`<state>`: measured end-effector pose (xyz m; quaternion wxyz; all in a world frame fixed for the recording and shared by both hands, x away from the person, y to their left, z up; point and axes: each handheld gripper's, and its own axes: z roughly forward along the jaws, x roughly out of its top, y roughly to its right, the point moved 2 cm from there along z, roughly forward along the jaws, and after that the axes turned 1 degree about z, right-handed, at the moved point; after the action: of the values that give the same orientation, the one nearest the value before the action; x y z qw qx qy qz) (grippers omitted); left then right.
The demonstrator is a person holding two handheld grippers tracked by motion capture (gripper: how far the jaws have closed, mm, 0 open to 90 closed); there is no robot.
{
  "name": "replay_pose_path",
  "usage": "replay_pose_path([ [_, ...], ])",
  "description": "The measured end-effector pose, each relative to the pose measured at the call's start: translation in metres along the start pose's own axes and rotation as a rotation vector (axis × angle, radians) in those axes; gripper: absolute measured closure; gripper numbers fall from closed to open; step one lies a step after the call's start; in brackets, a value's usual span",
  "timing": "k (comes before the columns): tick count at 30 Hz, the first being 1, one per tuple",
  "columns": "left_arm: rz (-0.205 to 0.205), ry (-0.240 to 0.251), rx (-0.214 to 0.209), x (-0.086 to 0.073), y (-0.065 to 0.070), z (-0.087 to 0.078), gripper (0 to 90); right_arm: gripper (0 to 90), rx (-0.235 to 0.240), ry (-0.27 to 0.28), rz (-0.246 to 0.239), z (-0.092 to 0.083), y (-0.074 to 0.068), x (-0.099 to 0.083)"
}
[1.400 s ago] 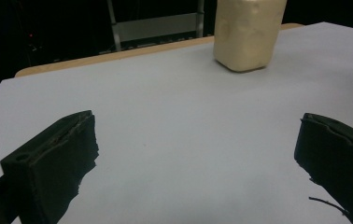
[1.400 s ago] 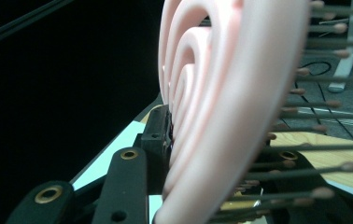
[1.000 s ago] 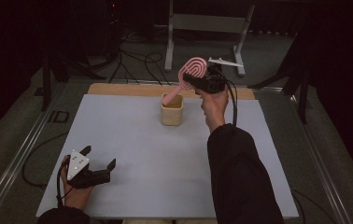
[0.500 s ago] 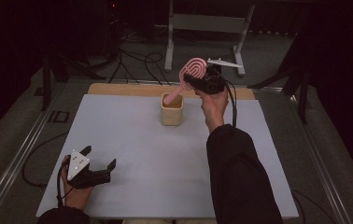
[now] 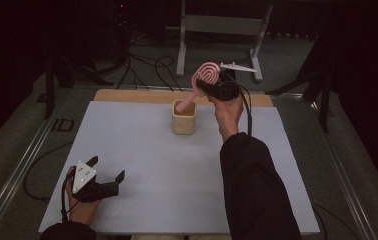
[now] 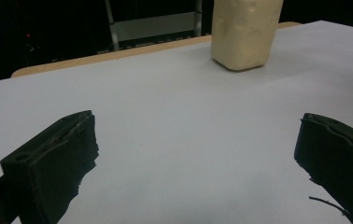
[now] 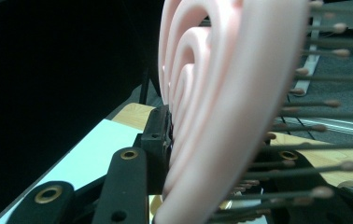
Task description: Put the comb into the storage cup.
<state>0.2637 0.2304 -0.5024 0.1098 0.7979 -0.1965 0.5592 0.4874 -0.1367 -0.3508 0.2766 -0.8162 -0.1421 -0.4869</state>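
My right gripper (image 5: 208, 86) is clamped on the head of the pink hairbrush (image 5: 203, 80), jaws pressing both sides of it, bristles sticking out past one jaw. The brush hangs tilted with its handle end down inside the cream cup (image 5: 183, 117) at the far middle of the white table (image 5: 137, 150). My left gripper (image 5: 108, 170) sits wide open with nothing in it, down at the near left corner, well apart from the cup.

Brush (image 5: 204, 80): pink, with a round vented head of concentric arcs and thin ball-tipped bristles (image 7: 321, 128). It is tilted, head uppermost, above and to the right of the cup; its handle slants down with the lower end inside the cup's mouth.

Cup (image 5: 184, 117): cream, squarish, open-topped, upright. It stands under the brush, toward the far middle of the white tabletop.
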Motion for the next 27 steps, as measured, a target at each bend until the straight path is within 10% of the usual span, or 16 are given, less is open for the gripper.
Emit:
replay_pose_path([
  [27,0.002,-0.001,-0.002,0.0,0.0,0.0,0.0,63.5,-0.036,-0.032,-0.042,0.011,-0.003,-0.008],
])
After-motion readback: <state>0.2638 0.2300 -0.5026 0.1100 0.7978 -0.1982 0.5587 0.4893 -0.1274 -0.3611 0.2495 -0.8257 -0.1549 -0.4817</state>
